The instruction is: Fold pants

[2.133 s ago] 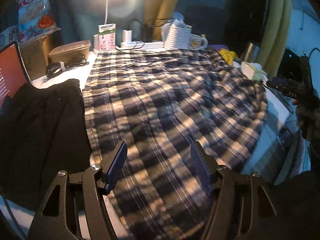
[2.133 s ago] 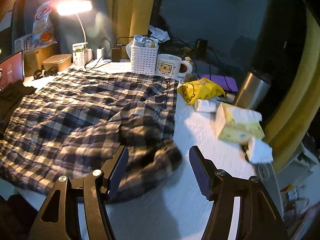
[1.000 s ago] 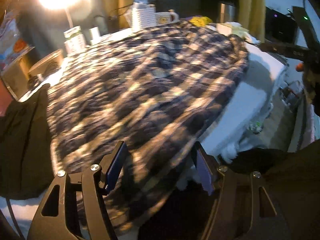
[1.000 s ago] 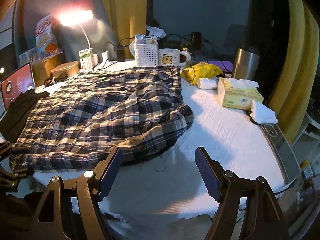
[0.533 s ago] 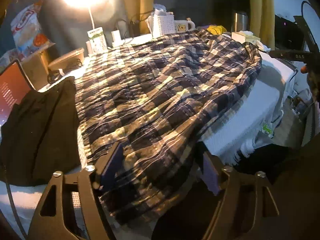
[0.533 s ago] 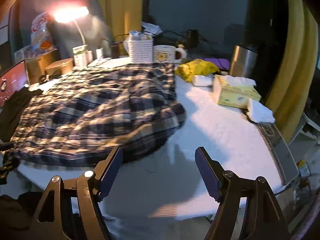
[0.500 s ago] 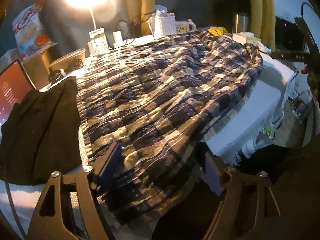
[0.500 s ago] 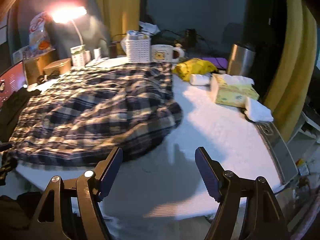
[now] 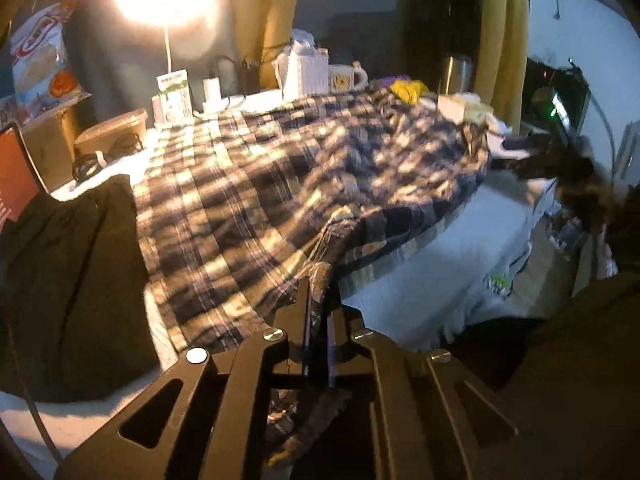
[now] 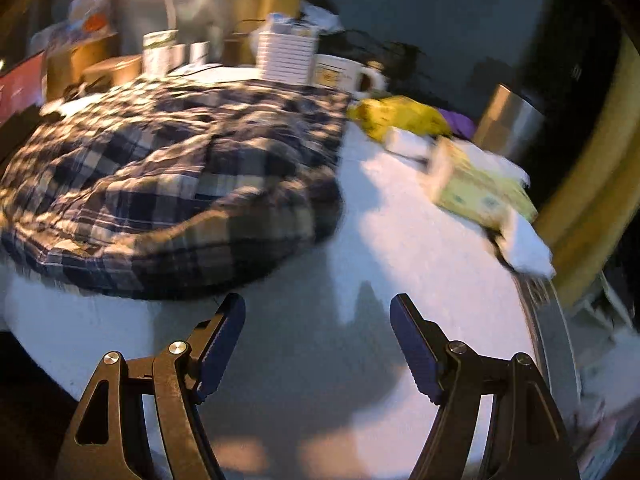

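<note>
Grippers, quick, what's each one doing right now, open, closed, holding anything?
Left gripper: closed, pinching the near edge of the plaid pants.
Right gripper: open, holding nothing, above the white table cover.

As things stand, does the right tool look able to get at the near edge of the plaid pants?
Probably yes: the right tool is open, and only bare white cover lies between it and the plaid pants.

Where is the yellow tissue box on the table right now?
In the right wrist view, the yellow tissue box sits at the table's right side, between the steel tumbler and a white tissue wad.
</note>
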Available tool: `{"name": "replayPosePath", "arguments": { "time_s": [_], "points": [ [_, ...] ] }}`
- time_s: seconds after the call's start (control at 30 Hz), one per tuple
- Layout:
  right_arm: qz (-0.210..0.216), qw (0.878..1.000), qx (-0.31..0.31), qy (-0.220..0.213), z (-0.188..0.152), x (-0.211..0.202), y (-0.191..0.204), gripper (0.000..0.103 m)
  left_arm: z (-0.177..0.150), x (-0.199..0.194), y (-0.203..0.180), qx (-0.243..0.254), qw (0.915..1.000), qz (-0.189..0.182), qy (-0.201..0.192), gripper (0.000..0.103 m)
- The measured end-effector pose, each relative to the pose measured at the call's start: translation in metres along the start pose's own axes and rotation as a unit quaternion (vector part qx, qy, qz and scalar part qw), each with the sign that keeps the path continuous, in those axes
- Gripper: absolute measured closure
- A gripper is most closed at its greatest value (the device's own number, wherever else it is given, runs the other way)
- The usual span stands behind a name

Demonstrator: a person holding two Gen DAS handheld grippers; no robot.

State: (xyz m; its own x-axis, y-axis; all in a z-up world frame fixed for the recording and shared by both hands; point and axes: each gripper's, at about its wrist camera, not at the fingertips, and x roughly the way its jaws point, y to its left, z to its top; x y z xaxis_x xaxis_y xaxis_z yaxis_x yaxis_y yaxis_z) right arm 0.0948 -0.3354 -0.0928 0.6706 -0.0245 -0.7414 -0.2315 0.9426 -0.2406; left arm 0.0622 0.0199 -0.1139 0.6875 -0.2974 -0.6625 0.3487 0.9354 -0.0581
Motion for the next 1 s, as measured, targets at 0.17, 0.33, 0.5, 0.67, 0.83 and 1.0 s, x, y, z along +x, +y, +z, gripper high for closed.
{"name": "replayPosePath", "arguments": {
  "time_s": [0.17, 0.33, 0.5, 0.67, 0.83, 1.0],
  "points": [
    [0.02, 1.0, -0.01, -0.007, 0.018, 0.021, 0.003, 0.026, 0.018, -0.008, 0.003, -0.004, 0.9999, 0.007, -0.011, 0.099],
    [0.062, 0.998, -0.007, -0.021, 0.024, 0.026, 0.0, 0.026, 0.024, -0.004, 0.015, -0.027, 0.9996, 0.01, -0.004, 0.099],
    [0.089, 0.996, 0.001, -0.032, 0.026, 0.028, -0.001, 0.076, 0.031, 0.001, 0.023, -0.053, 0.9985, 0.012, -0.002, 0.099],
    [0.086, 0.996, 0.015, -0.034, 0.032, 0.026, 0.004, 0.077, 0.043, 0.007, 0.03, -0.071, 0.9974, 0.016, 0.001, 0.099],
    [0.079, 0.994, 0.044, -0.065, 0.03, 0.012, -0.004, 0.077, 0.061, 0.003, 0.038, -0.08, 0.9966, 0.014, -0.011, 0.099],
    [0.067, 0.99, 0.072, -0.098, 0.038, -0.005, -0.016, 0.078, 0.081, 0.001, 0.04, -0.072, 0.997, 0.014, -0.025, 0.099]
  ]
}}
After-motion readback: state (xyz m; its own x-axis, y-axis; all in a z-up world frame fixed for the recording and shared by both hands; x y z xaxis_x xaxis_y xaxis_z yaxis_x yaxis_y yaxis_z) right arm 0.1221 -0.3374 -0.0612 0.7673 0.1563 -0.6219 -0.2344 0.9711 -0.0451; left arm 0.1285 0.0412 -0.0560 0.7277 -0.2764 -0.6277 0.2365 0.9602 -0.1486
